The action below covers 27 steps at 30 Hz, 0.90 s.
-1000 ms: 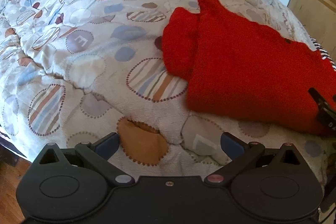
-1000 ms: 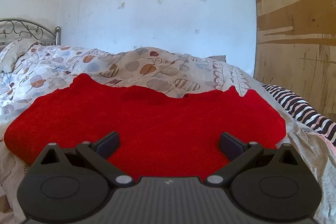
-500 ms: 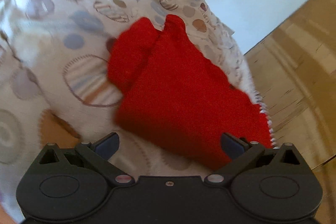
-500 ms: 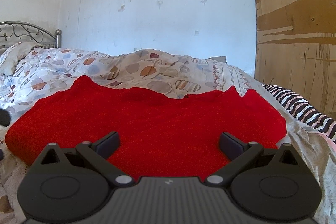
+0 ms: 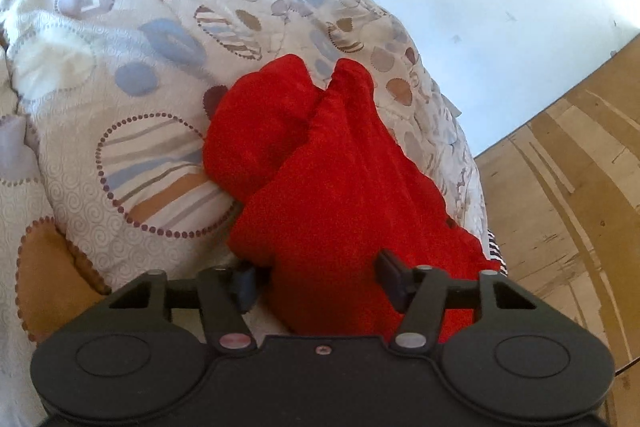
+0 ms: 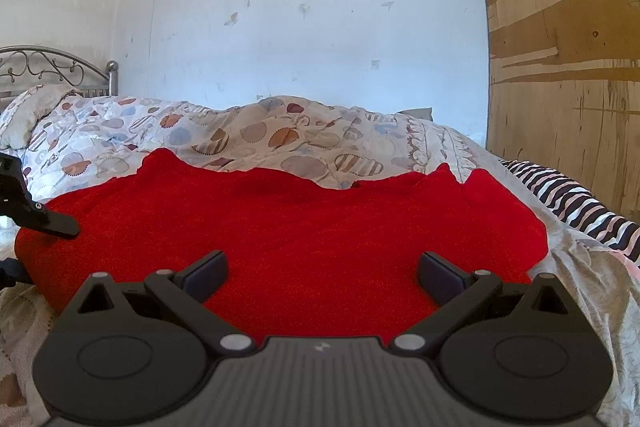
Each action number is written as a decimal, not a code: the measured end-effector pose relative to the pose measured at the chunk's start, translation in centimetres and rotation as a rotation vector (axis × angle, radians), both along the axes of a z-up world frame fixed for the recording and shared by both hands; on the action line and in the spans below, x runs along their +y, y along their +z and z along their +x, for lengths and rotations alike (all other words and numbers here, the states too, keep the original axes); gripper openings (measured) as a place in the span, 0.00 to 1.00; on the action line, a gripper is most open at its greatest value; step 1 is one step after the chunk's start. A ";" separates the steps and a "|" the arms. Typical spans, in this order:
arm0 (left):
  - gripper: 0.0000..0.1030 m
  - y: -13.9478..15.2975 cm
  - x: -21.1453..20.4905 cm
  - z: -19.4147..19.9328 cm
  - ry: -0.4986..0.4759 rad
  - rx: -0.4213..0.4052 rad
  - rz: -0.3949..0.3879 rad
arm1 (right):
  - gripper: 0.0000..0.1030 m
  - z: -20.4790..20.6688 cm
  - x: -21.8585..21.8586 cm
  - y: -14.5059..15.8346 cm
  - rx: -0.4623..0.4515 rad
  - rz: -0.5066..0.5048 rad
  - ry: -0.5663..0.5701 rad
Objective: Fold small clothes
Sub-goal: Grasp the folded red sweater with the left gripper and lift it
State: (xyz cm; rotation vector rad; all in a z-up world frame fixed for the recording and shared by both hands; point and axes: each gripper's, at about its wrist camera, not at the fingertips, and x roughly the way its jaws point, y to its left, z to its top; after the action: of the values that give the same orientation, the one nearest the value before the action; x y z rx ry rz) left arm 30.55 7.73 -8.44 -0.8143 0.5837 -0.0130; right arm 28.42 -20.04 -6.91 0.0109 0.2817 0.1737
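On the bed, over a quilt patterned with striped and dotted ovals, lies a bright red garment of fuzzy knit, spread flat, with a sleeve folded beside its body at the far end. The left tool sits at the garment's near left edge; its jaws have just been closing and now stand half-narrowed with the red cloth bunched between them, though I cannot tell whether the pads press it. The right tool hangs wide apart over the garment's near hem, gripping nothing.
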 end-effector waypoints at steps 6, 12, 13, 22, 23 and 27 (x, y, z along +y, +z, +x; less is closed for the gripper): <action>0.61 -0.7 1.0 0.6 0.041 0.029 -0.025 | 1.00 0.0 0.0 0.0 0.000 0.001 0.000; 0.37 -0.3 1.4 1.1 0.075 0.031 -0.036 | 1.00 0.0 0.0 0.0 -0.001 0.001 -0.001; 0.35 0.1 1.1 1.2 0.073 0.028 -0.017 | 1.00 0.0 0.1 0.0 0.000 0.001 -0.002; 0.29 4.5 -1.4 3.1 0.007 -0.036 0.177 | 1.00 0.8 0.2 1.5 0.078 -0.048 0.003; 0.28 5.0 -1.8 3.3 -0.003 -0.047 0.201 | 1.00 0.8 0.2 1.6 0.081 -0.056 0.003; 0.27 7.0 -3.7 4.0 -0.054 -0.098 0.293 | 1.00 0.5 0.0 2.0 0.090 -0.069 0.006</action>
State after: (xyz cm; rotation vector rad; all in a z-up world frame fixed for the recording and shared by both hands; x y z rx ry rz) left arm 34.56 4.00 -1.43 -0.5106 0.5003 -0.0164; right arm 28.95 -20.09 -4.96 -0.0505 0.3772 0.1697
